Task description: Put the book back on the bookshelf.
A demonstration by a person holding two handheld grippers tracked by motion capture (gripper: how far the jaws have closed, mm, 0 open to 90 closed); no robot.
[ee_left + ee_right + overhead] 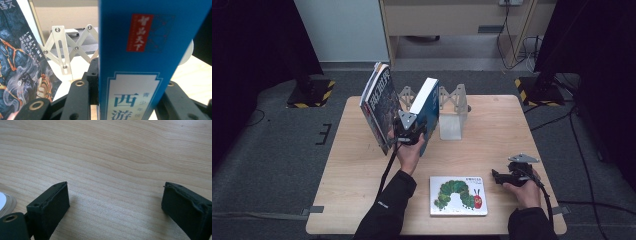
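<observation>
A blue book (428,106) stands upright and tilted on the wooden table (492,130), with my left gripper (410,132) shut on its lower edge. In the left gripper view the blue book's spine (135,62) sits between the two black jaws of my left gripper (127,100). A dark-covered book (379,104) leans just left of it, and it also shows in the left gripper view as the dark book (20,70). My right gripper (498,176) rests low at the right front, open. In its own view the right gripper (115,205) has bare wood between its jaws.
A folding metal book rack (452,109) stands behind the blue book, seen as the rack (67,50) in the left gripper view. A caterpillar picture book (458,195) lies flat near the front edge. Dark stands and cables flank the table.
</observation>
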